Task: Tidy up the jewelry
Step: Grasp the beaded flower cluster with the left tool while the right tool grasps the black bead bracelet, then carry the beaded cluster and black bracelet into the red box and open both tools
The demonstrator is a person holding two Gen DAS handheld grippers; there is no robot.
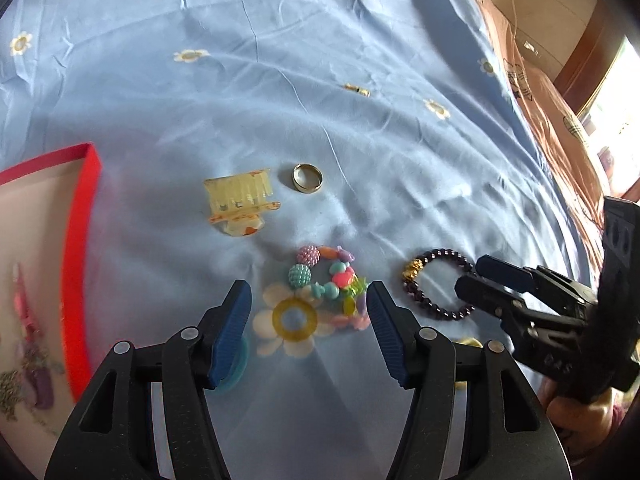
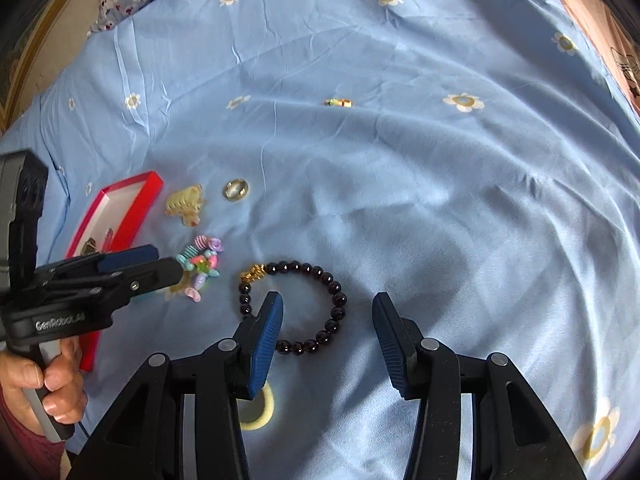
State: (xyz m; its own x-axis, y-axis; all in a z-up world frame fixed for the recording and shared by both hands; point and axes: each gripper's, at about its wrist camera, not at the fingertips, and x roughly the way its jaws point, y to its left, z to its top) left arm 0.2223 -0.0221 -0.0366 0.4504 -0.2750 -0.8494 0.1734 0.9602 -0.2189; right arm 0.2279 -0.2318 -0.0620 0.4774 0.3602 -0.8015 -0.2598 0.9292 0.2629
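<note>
On blue sheet (image 2: 400, 200), dark bracelet (image 2: 332, 308) flat.

The bedsheet (image 2: 400, 200) was smooth matt cloth; the dark bead bracelet (image 2: 334, 292) shone glossy, the ring (image 1: 307, 177) polished metal, the hair clip (image 1: 239, 196) translucent plastic.

Blue flowered bedsheet (image 2: 400, 184) — red box (image 2: 132, 196), hair claw (image 1: 240, 196), gold ring (image 1: 307, 177); pastel bead bracelet (image 1: 332, 280), dark bead bracelet (image 2: 296, 304)
</note>
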